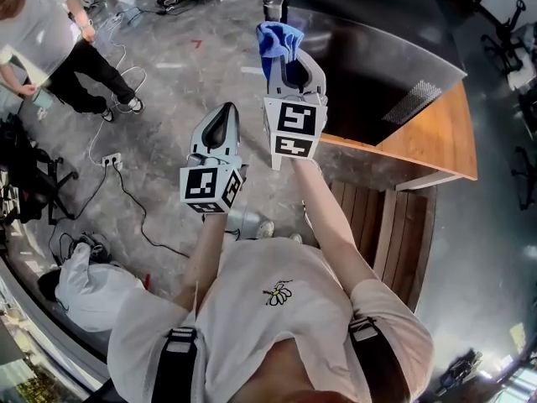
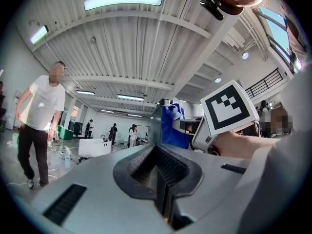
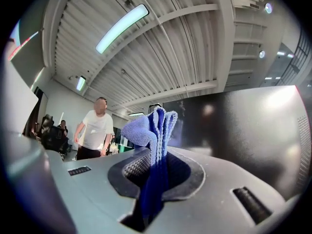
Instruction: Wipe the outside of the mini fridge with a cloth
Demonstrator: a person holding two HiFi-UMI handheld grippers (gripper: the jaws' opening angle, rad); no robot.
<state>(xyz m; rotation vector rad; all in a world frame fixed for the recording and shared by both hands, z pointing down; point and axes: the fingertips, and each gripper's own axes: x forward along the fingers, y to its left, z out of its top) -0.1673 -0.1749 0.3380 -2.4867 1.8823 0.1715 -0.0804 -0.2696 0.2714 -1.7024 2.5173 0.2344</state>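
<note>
The mini fridge [image 1: 369, 65] is a black box standing on a wooden table [image 1: 440, 141]; in the right gripper view its dark glossy side [image 3: 243, 126] fills the right half. My right gripper [image 1: 285, 53] is shut on a blue cloth [image 1: 275, 39], held up beside the fridge's near left corner. The cloth [image 3: 153, 126] sticks up in folds from between the jaws of that gripper [image 3: 156, 165]. My left gripper [image 1: 225, 114] hangs lower and to the left, away from the fridge, jaws together with nothing in them [image 2: 158, 172]. From it I see the cloth [image 2: 171, 126] and the right gripper's marker cube [image 2: 229, 106].
A person in a white T-shirt [image 1: 42, 32] stands on the concrete floor at the far left. Cables and a power strip [image 1: 111, 159] trail across the floor. A white bag [image 1: 88, 288] lies near left. Wooden slats [image 1: 377, 225] sit below the table.
</note>
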